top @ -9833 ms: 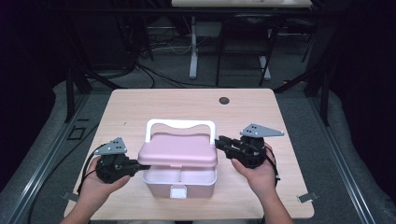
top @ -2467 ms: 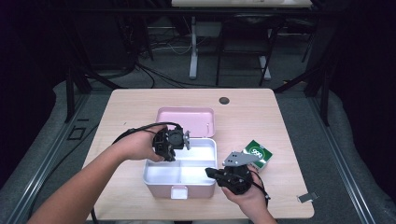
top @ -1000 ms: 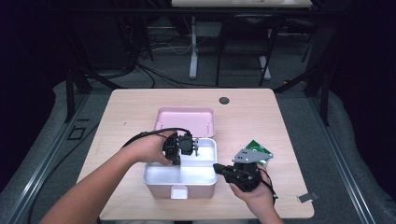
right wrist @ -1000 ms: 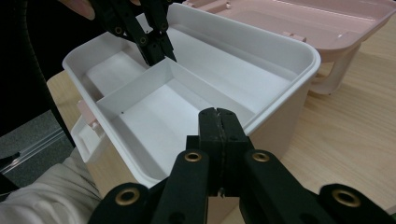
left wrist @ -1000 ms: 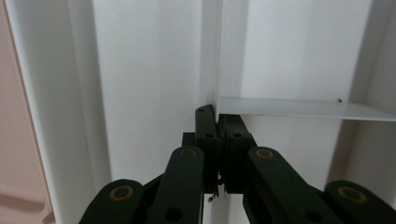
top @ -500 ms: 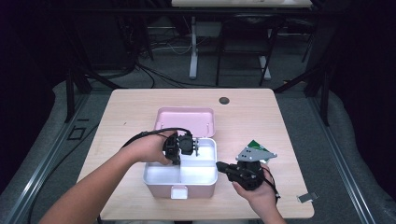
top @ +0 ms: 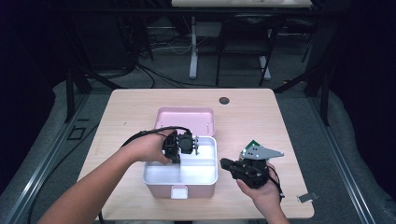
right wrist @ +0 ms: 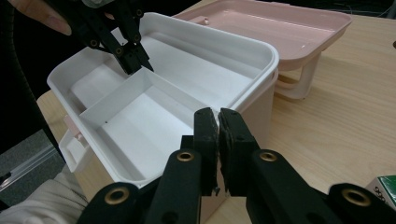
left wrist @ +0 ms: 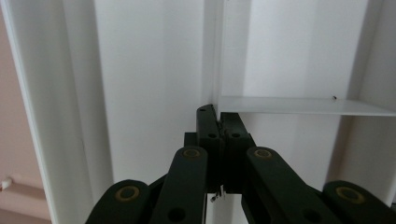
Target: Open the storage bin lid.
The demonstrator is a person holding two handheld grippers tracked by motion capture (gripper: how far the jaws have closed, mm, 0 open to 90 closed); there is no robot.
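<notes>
A pink box (top: 159, 189) stands open on the table with a white divided tray (top: 201, 172) inside it. My left gripper (top: 179, 161) reaches down into the tray, shut on the thin divider wall (left wrist: 280, 105) where two dividers meet. The right gripper view shows the left gripper (right wrist: 137, 63) at that same junction. My right gripper (top: 223, 162) is held low beside the box's right wall. Its jaws (right wrist: 218, 114) are shut with nothing between them, just in front of the tray's rim (right wrist: 261, 77).
The pink lid (top: 184, 119) lies upside down behind the box, handle toward it. A green packet (top: 252, 143) rests on the table by my right hand, partly under the gripper's grey plate. A dark round hole (top: 224, 100) marks the far tabletop.
Ten seconds ago the lid sat on the box; it now lies behind. Over the last second my right gripper eased slightly rightward off the box. The left has held still on the divider.
</notes>
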